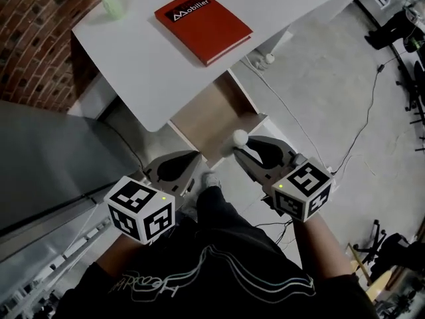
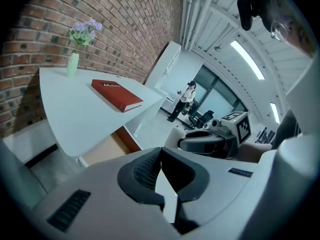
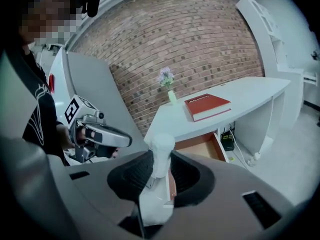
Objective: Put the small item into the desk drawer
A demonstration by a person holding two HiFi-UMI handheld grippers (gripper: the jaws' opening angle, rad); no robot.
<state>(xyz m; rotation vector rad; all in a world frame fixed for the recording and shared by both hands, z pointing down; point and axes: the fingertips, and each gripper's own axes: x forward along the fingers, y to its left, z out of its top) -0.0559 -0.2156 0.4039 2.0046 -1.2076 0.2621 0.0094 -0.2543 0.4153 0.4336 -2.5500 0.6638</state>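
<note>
My right gripper (image 1: 243, 153) is shut on a small white item (image 1: 240, 137) with a rounded top; in the right gripper view the item (image 3: 161, 153) stands upright between the dark pads (image 3: 137, 171). The wooden desk drawer (image 1: 211, 110) stands open under the white desk (image 1: 146, 72), just beyond the item. My left gripper (image 1: 190, 161) hangs to the left of the right one, level with it, near the drawer's front. Its jaws (image 2: 160, 156) meet at the tips with nothing between them.
A red book (image 1: 203, 24) lies on the desk and a vase of flowers (image 1: 111, 4) stands at its far corner by the brick wall. White cables (image 1: 299, 121) run over the floor to the right. A grey panel (image 1: 46, 158) stands at the left.
</note>
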